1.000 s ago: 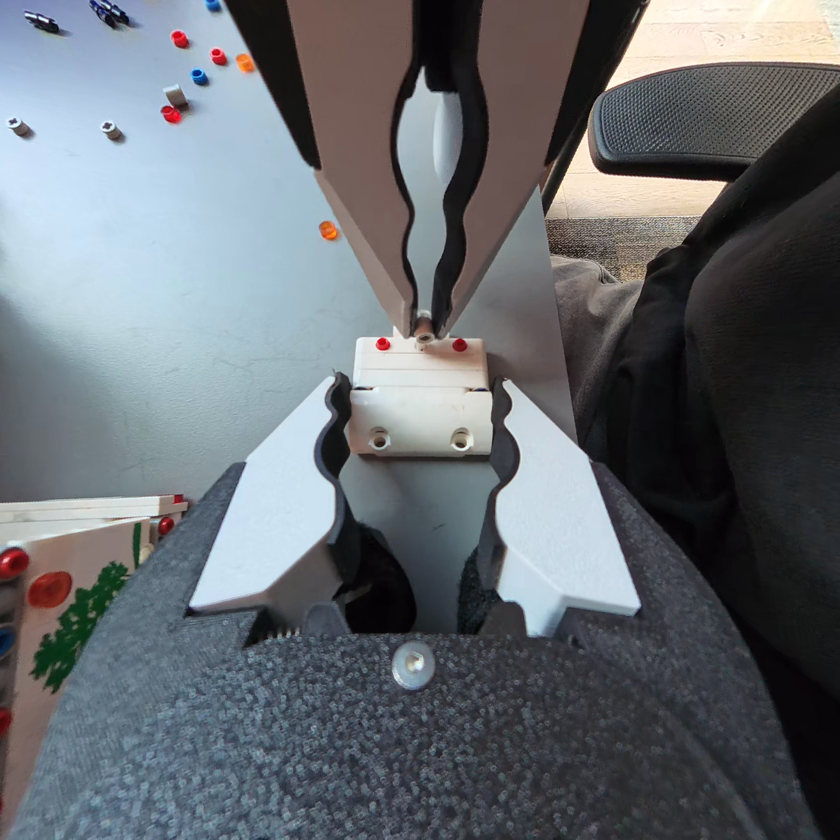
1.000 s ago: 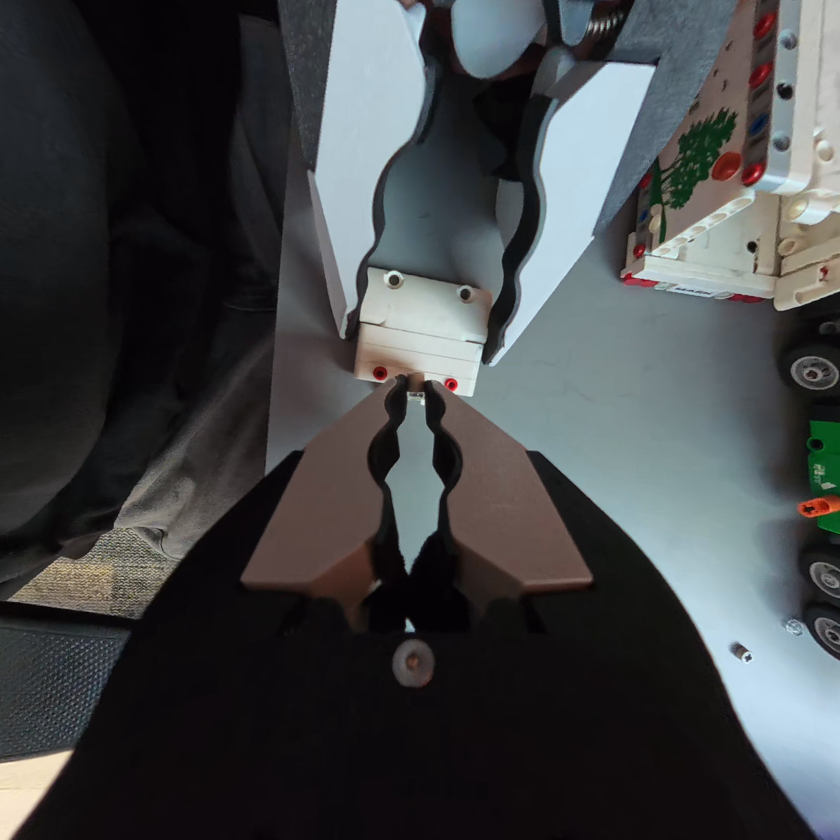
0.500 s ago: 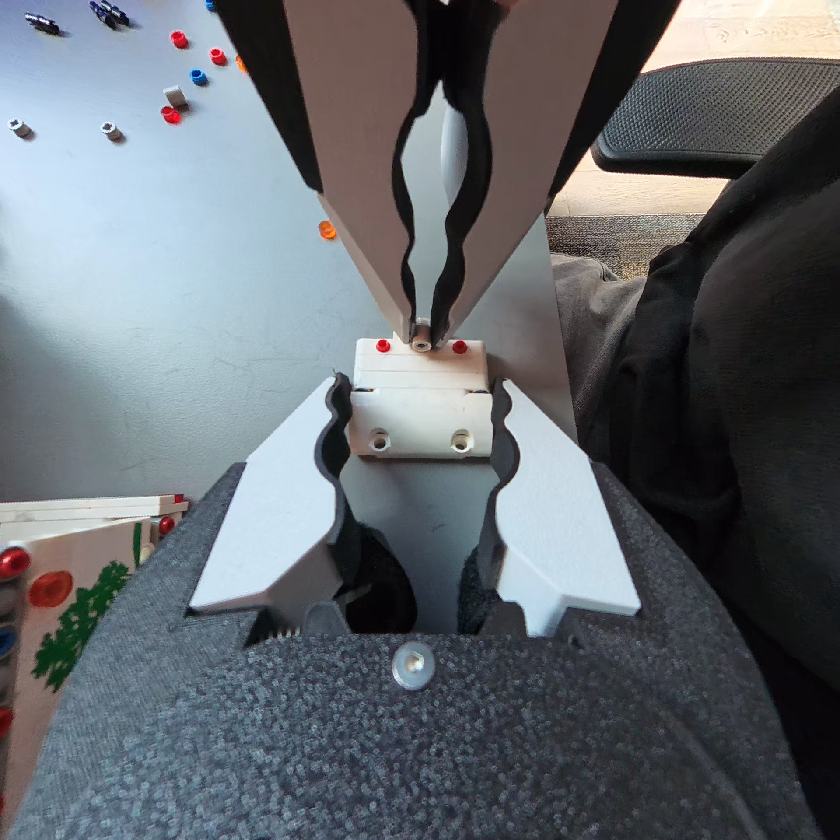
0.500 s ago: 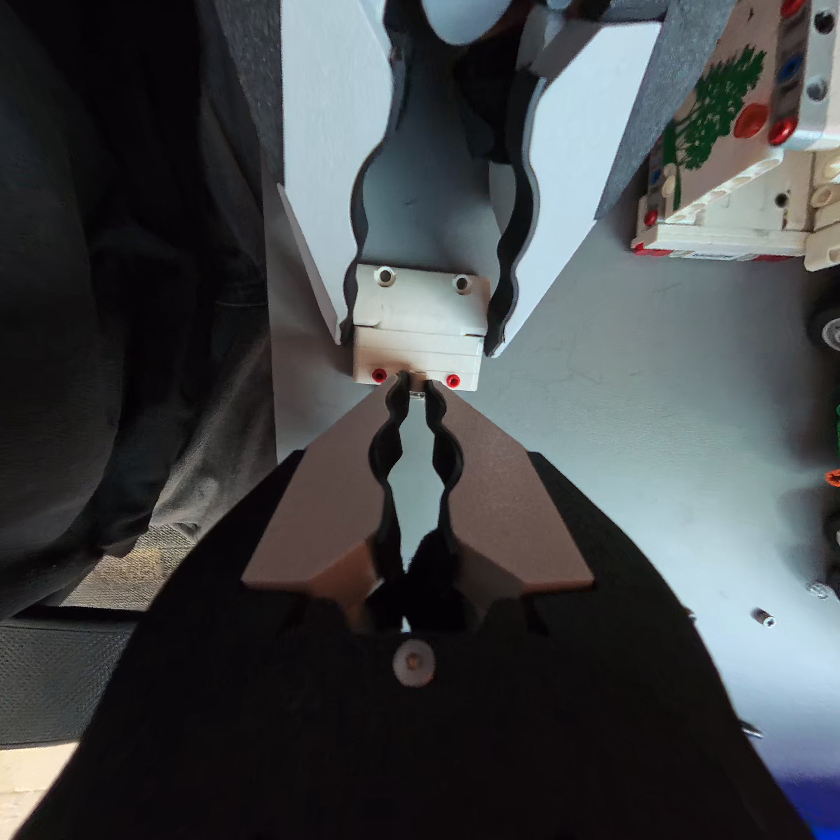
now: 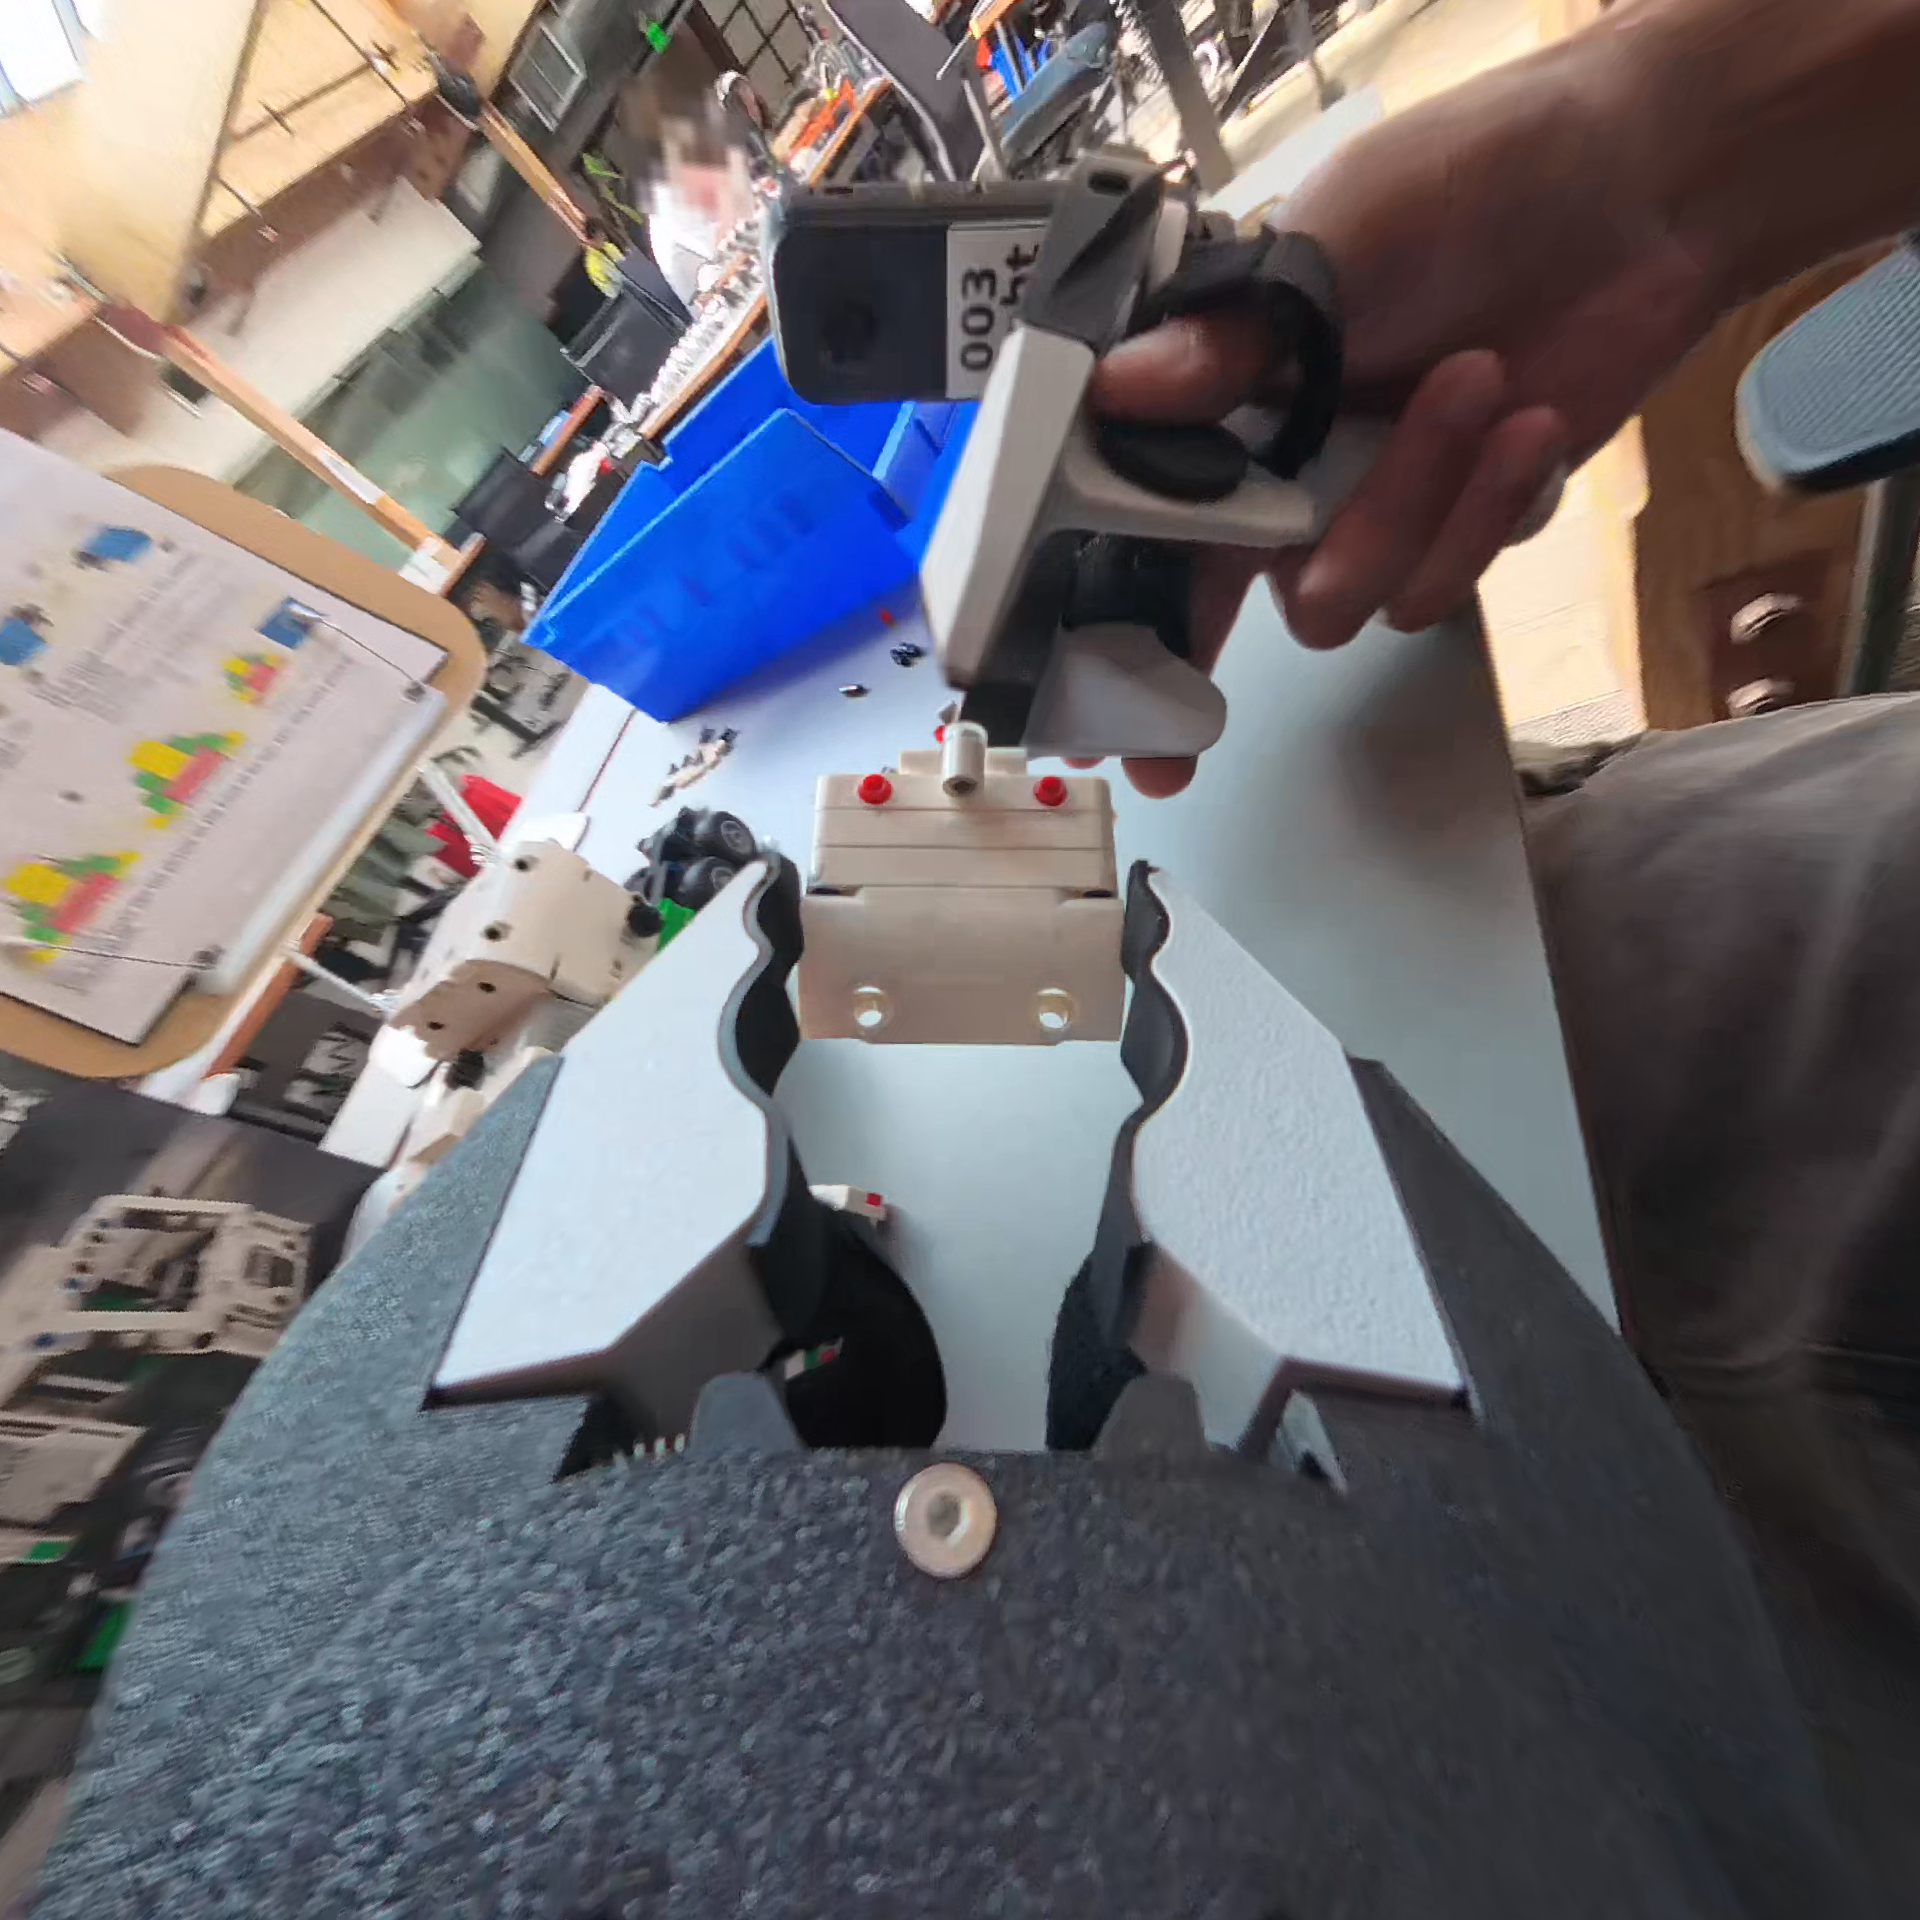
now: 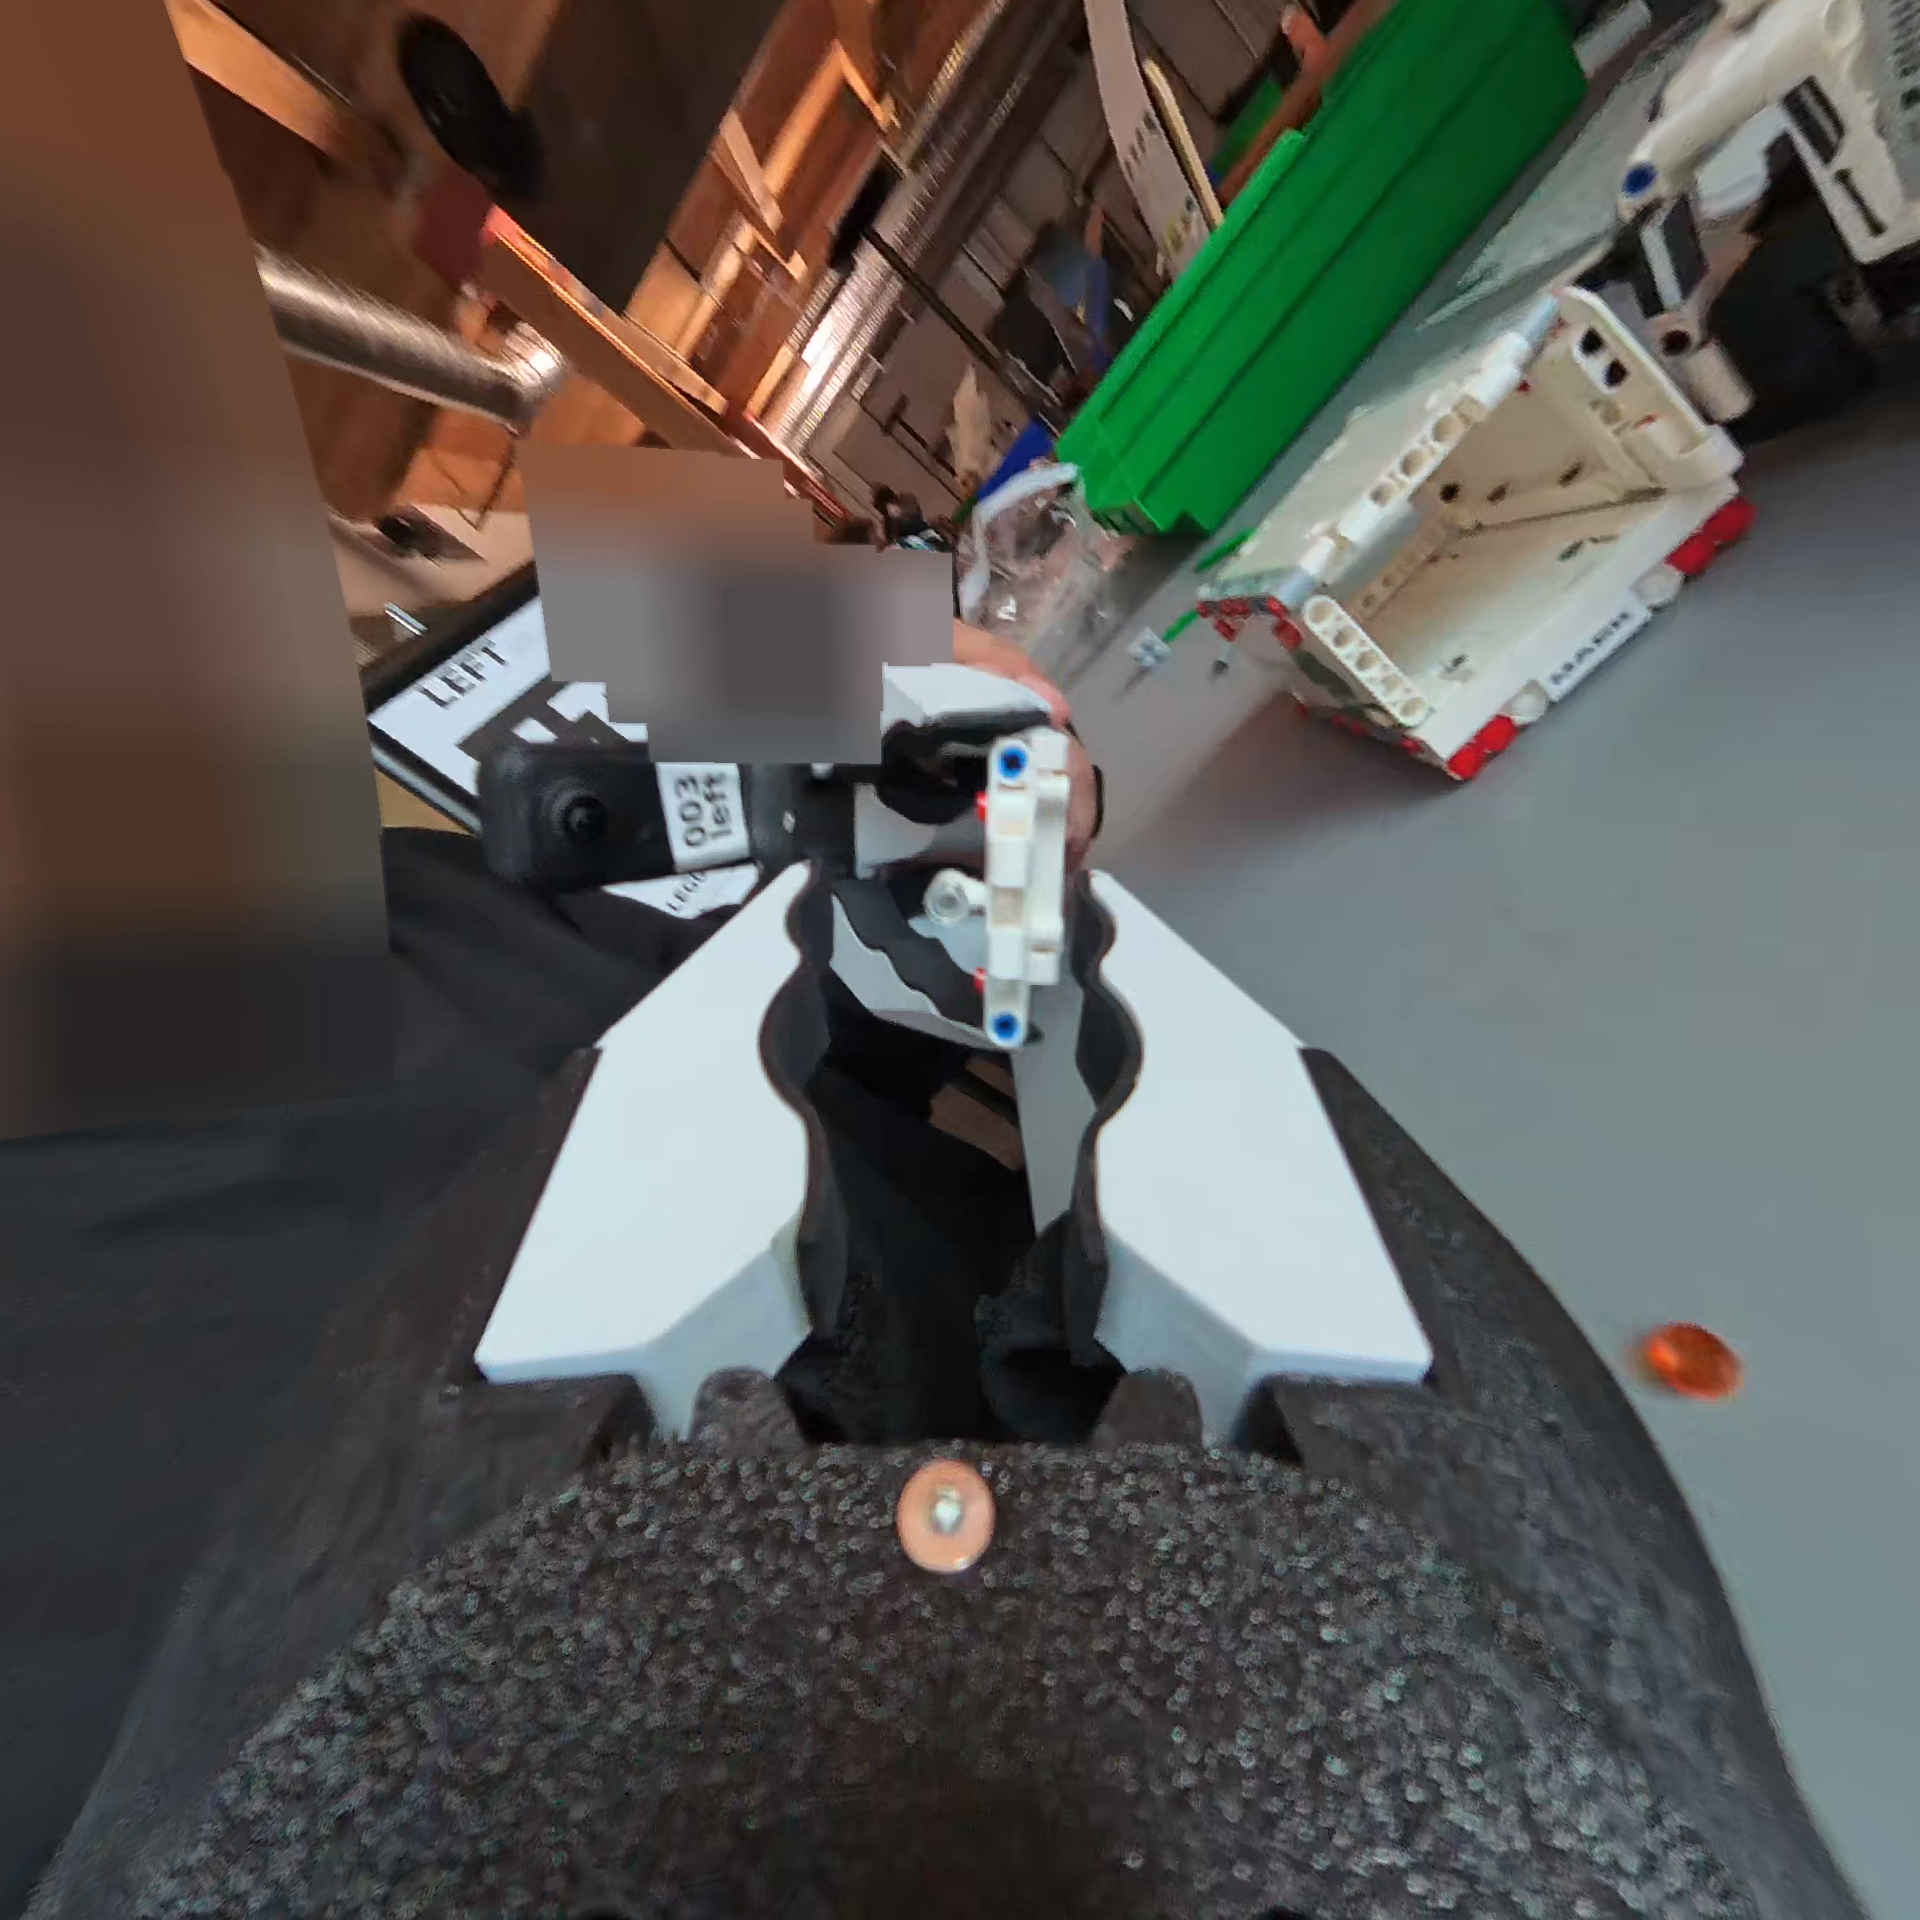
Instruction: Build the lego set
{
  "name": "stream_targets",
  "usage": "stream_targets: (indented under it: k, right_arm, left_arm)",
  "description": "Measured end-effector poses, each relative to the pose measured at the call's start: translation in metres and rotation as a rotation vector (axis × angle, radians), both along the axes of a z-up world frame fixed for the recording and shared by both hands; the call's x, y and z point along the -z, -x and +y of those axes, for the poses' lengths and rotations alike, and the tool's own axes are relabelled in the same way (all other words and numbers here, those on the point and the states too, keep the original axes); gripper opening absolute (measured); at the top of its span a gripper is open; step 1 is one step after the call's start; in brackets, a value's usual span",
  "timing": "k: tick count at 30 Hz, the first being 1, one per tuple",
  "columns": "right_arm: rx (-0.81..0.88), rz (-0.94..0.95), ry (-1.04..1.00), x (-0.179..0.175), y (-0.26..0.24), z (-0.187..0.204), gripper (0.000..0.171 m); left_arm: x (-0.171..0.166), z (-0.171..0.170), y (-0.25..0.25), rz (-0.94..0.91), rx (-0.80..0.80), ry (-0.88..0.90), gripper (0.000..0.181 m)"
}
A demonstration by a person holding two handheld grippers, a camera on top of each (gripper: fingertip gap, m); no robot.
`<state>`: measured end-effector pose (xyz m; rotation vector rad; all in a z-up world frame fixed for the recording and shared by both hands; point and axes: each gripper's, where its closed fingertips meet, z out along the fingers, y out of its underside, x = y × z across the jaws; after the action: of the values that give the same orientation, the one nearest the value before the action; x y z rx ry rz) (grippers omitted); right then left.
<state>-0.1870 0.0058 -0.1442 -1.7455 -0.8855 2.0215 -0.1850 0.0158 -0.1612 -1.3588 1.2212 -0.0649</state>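
Observation:
My left gripper (image 5: pixel 961 914) is shut on a white lego block (image 5: pixel 961 935) with two red pins on top, held above the grey table (image 5: pixel 1351 831). A small grey pin (image 5: pixel 961 764) stands in the block's top between the red pins. My right gripper (image 5: pixel 1003 717), held by a hand, hovers just behind that pin. In the right wrist view my right gripper (image 6: pixel 945 894) is open. The block (image 6: pixel 1023 894) shows edge-on between its fingers, with the grey pin (image 6: pixel 951 899) sticking out, and neither finger touches them.
A blue bin (image 5: pixel 748 561), an instruction sheet on a board (image 5: pixel 156 748), a white truck part (image 5: pixel 520 935) and wheels (image 5: pixel 707 842) are to the left. The right wrist view shows a green bin (image 6: pixel 1299 281), the white truck box (image 6: pixel 1507 561) and an orange round piece (image 6: pixel 1688 1361). A person's leg (image 5: pixel 1714 1039) borders the table's right edge.
My right gripper has opened and let go of the grey pin, which stays in the block. Both grippers have tilted up from looking down at the table. The left grip is unchanged.

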Motion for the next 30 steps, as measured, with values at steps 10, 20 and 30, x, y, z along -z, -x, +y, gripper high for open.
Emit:
stream_targets:
  k: [10, 20, 30]
  right_arm:
    - [0.044, -0.056, -0.135, 0.006, -0.004, -0.005, 0.039]
    - [0.211, -0.131, -0.326, 0.013, 0.004, 0.006, 0.018]
    - [0.182, -0.191, -0.320, 0.023, 0.006, 0.004, 0.015]
  left_arm:
    - [0.009, 0.008, 0.000, 0.043, -0.068, 0.001, 0.060]
    - [0.012, 0.010, 0.000, 0.100, -0.099, -0.028, 0.060]
    - [0.018, 0.009, 0.004, 0.166, -0.102, -0.059, 0.060]
